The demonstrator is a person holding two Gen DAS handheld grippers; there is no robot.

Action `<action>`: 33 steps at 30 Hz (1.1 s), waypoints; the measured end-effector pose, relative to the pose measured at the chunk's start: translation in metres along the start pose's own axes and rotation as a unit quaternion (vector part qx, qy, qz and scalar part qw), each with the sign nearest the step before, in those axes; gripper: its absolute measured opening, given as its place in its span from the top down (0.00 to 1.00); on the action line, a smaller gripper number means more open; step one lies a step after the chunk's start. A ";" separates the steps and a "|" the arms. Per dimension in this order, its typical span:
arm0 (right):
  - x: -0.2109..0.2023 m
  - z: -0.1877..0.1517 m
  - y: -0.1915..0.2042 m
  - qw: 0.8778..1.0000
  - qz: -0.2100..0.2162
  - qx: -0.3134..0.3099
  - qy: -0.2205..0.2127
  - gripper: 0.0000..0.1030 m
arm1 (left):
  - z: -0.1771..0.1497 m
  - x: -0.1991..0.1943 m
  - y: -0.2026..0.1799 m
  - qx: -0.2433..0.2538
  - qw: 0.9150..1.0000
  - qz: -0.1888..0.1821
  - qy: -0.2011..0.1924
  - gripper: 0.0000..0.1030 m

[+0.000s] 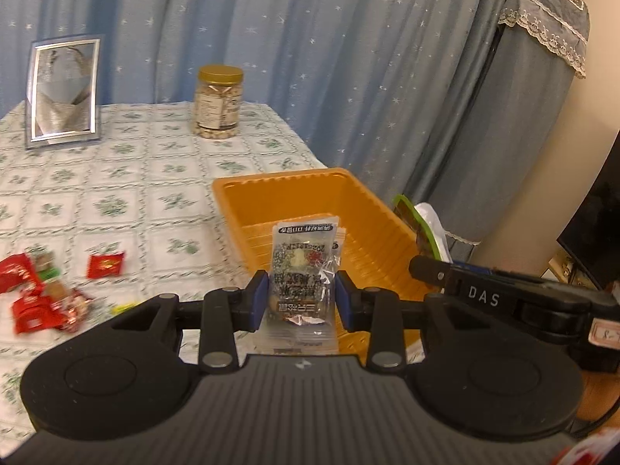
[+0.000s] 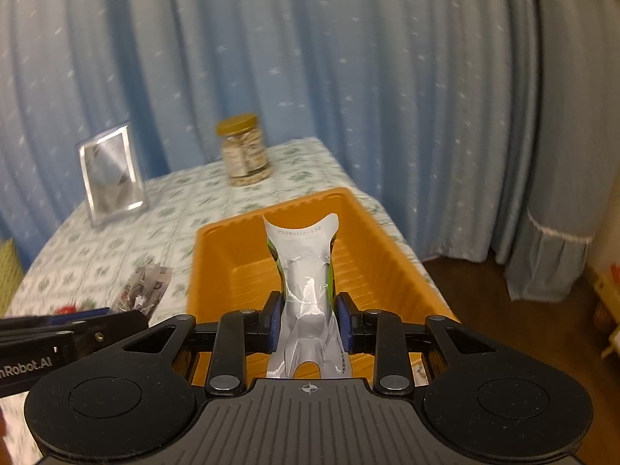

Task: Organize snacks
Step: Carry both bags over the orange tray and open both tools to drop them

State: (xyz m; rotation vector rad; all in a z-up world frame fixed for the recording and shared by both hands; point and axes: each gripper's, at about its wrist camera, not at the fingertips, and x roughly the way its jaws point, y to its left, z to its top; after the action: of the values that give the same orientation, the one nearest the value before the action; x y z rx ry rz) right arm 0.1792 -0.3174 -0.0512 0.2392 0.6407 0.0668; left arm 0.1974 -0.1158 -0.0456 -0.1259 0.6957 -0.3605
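My left gripper is shut on a clear snack packet with black print, held just in front of the orange tray. My right gripper is shut on a silver and green snack packet, held over the near end of the orange tray. The right gripper also shows in the left wrist view, with its packet beside the tray's right wall. Red snack packets lie loose on the tablecloth at the left. The tray's floor looks bare where it shows.
A jar with a gold lid and a silver picture frame stand at the back of the table. Blue curtains hang behind. The table's right edge runs close past the tray. A dark wooden floor lies to the right.
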 end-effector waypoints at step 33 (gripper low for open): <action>0.026 0.004 -0.024 0.995 0.049 0.080 0.020 0.66 | -0.037 -0.036 0.045 -0.042 0.996 0.072 -0.016 0.44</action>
State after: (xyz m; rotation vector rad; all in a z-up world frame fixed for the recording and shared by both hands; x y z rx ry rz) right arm 0.2026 -0.3383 -0.0691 0.4240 0.6749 0.1144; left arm 0.1609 -0.0609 -0.0622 -0.1598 0.6844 -0.1900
